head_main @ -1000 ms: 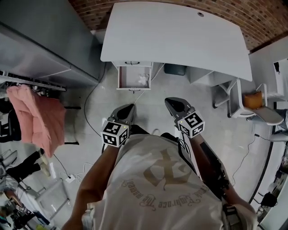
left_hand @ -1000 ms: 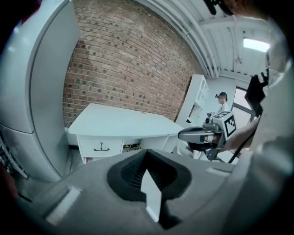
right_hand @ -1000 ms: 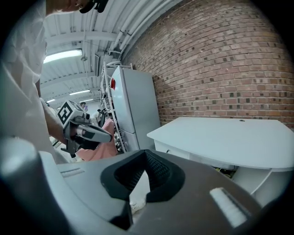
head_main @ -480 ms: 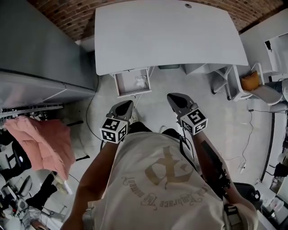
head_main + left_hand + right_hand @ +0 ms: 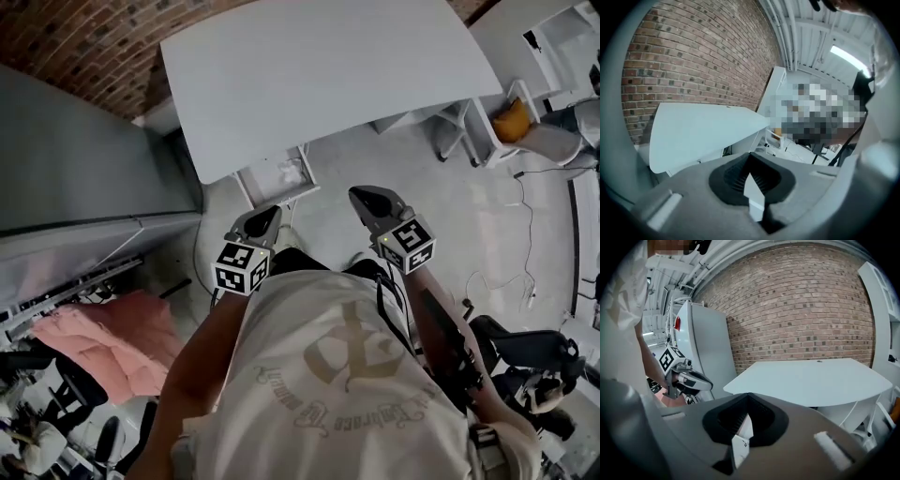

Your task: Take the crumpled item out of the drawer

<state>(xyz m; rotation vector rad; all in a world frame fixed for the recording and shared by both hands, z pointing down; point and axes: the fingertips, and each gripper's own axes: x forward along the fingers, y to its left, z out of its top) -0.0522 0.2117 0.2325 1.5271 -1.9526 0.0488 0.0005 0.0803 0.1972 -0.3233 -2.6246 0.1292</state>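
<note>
My head view swings, so the desk point(image 5: 319, 75) now lies askew and further left. The open drawer point(image 5: 258, 183) with the crumpled item point(image 5: 294, 172) now sits just ahead of my left gripper point(image 5: 265, 218). The pink cloth point(image 5: 122, 342) slides down to the lower left corner.

A broad white surface point(image 5: 319, 75) stood against a red brick wall point(image 5: 66, 47), with a small dark spot point(image 5: 819, 361) near its far edge. A long grey cabinet point(image 5: 75, 187) ran along its left side. Lower on that side, a pink garment point(image 5: 112, 342) lay bunched among dark clutter. To the right of the surface stood a white chair with an orange cushion point(image 5: 514, 120). A thin cable point(image 5: 492, 276) trailed across the pale floor point(image 5: 469, 206).
</note>
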